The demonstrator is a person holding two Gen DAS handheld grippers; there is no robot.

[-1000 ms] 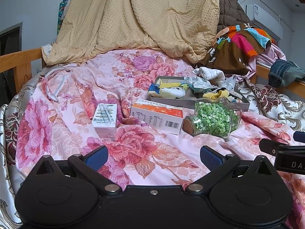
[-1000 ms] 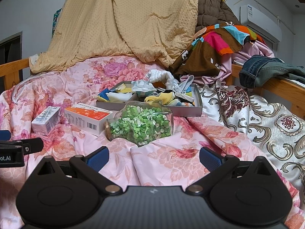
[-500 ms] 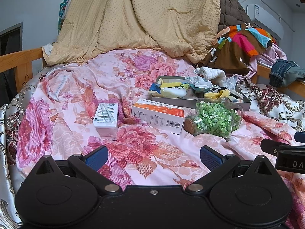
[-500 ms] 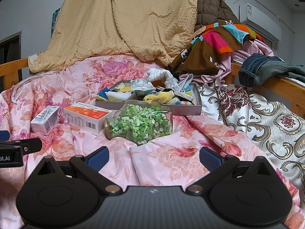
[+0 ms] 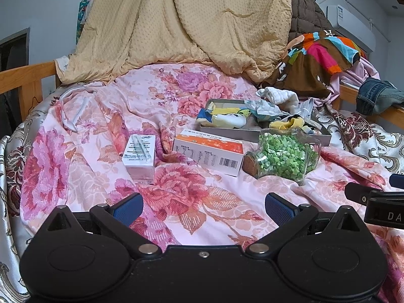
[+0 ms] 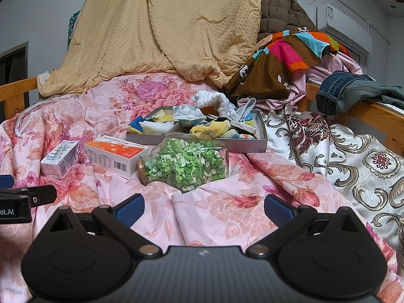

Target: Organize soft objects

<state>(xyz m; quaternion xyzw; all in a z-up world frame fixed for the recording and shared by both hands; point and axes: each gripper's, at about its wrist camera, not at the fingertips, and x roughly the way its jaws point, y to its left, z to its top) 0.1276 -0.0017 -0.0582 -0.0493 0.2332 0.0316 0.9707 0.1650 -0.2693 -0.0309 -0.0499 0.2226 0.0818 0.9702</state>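
Blue pads sit on the tips of both tools, and both tools hang low over the pink flowery bed sheet [image 5: 202, 202] with nothing in them: the left gripper [image 5: 203, 205] has its jaws wide apart, and the right gripper [image 6: 204, 205] has its jaws wide apart too. Just past them lies a glass jar [image 6: 186, 166] on its side, full of little green bits, with a cork in its mouth. Beside the jar is an orange and white box [image 5: 208, 155], and a small white box [image 5: 139, 155] sits a bit apart from it, more to the left. Behind those is a flat grey tray [image 6: 242, 142], and the soft things [image 6: 202, 123], little socks and cloths in yellow, blue and white, are piled in it all mixed up, with a white sock [image 6: 214, 101] hanging over the back edge. Far back are a big tan blanket [image 5: 189, 25] and a heap of bright clothes [image 6: 290, 50]. I cannot tell if the pile is waiting to be sorted or was just put there. The jar could roll on the bumpy sheet if a tool bumps it on the way to the tray, and wide jaws could grab two socks at once or pull the hanging one out
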